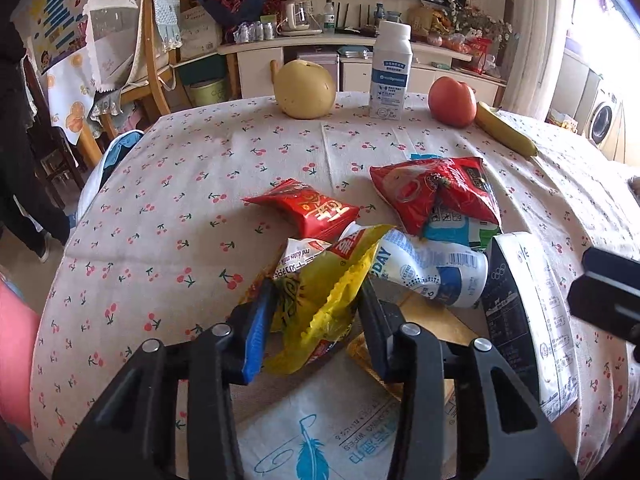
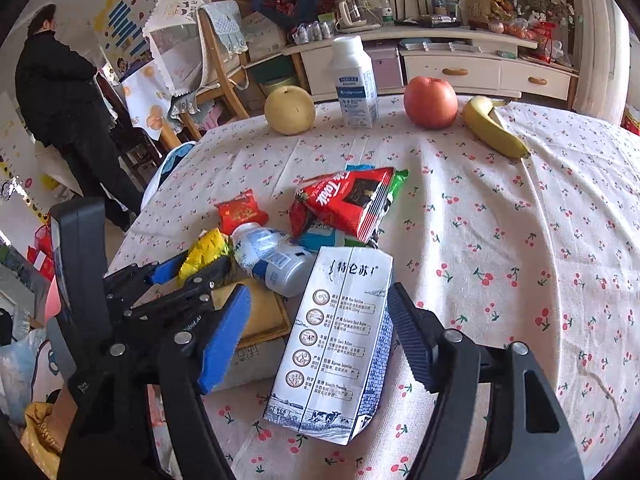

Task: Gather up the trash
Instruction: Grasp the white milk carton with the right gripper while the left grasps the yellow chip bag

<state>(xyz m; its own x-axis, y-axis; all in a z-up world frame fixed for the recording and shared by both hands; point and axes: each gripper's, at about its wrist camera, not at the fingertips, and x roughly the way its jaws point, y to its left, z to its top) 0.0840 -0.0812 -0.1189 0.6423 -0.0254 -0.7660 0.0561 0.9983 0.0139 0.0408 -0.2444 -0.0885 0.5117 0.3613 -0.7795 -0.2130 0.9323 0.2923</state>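
A pile of trash lies on the cherry-print tablecloth (image 1: 168, 184). My left gripper (image 1: 318, 300) is shut on a yellow wrapper (image 1: 320, 300), also seen in the right wrist view (image 2: 204, 254). Beside it lie a crushed white plastic bottle (image 1: 436, 268), a small red packet (image 1: 308, 208) and a large red snack bag (image 1: 436, 192). My right gripper (image 2: 320, 308) is open, its fingers on either side of a white milk carton (image 2: 336, 340) lying on the table, apart from it. The carton also shows in the left wrist view (image 1: 528, 312).
At the table's far edge stand a yellow pear (image 2: 290, 110), an upright white bottle (image 2: 356, 84), a red apple (image 2: 430, 102) and a banana (image 2: 494, 126). A tissue pack (image 1: 320, 432) and a flat yellow box (image 2: 260, 312) lie near me. A person (image 2: 60, 92) stands far left.
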